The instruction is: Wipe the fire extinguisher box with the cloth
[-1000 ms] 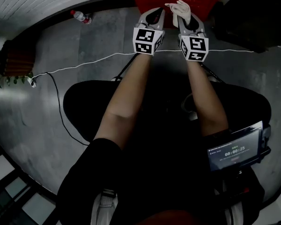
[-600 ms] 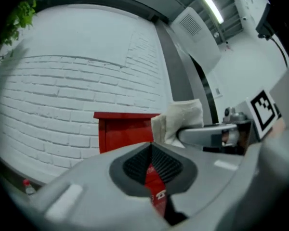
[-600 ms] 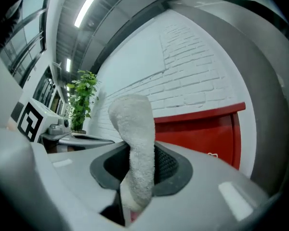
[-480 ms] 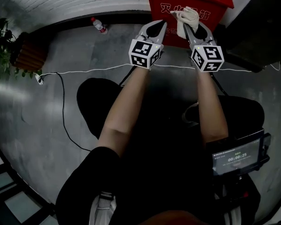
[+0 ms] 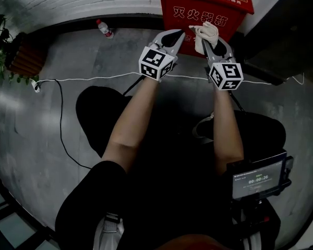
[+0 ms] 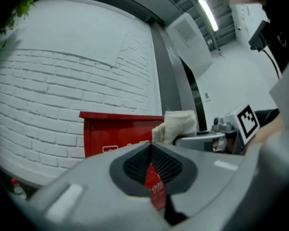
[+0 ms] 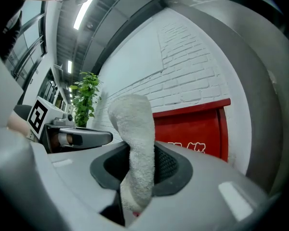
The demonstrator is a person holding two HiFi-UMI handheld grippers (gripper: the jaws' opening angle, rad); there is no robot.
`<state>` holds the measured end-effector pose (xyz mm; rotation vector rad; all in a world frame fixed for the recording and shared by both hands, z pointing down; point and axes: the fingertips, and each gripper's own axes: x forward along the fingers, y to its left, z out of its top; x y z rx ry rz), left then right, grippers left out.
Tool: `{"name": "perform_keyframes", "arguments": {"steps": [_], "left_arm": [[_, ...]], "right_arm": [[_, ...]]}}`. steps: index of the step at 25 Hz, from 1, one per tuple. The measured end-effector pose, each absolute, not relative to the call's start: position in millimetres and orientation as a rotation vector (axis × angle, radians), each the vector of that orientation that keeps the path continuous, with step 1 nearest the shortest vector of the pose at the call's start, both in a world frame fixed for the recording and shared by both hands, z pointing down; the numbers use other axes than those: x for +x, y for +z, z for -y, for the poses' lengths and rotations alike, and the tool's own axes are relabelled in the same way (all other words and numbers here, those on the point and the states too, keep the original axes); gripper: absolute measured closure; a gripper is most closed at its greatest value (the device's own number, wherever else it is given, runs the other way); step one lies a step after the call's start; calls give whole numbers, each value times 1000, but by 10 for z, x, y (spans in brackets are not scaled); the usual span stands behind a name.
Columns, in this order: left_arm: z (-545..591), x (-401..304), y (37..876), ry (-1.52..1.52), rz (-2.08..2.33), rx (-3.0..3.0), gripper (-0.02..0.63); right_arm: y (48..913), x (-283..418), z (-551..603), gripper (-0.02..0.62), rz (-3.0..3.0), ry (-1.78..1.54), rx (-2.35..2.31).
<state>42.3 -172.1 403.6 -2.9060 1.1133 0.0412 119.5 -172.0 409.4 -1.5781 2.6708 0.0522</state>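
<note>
The red fire extinguisher box [image 5: 204,7] stands against the white brick wall, straight ahead; it also shows as a red box [image 6: 116,134] in the left gripper view and a red box [image 7: 195,129] in the right gripper view. My right gripper [image 5: 209,37] is shut on a white cloth [image 5: 204,31], which sticks up between its jaws as a cloth [image 7: 136,150] and hangs just short of the box's front. Beside it, my left gripper [image 5: 172,35] is shut with nothing in it, and its jaws meet in front of the box.
A plastic bottle [image 5: 103,28] lies on the grey floor left of the box. A white cable [image 5: 88,78] runs across the floor. A potted plant [image 5: 2,46] stands at far left. A dark opening lies right of the box. A small screen [image 5: 257,178] sits at my lower right.
Both grippers have come closer to the box, whose top and front now show more fully. The cloth stays clamped in the right gripper.
</note>
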Motion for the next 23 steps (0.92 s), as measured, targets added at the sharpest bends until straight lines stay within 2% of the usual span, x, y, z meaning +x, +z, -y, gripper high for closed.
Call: {"name": "perform_keyframes", "arguments": {"steps": [23], "left_arm": [[1718,493,4046,80,-1104,-2944,604]], "right_arm": [[4042,1226,1707,492,-2692,30,-1531]]}}
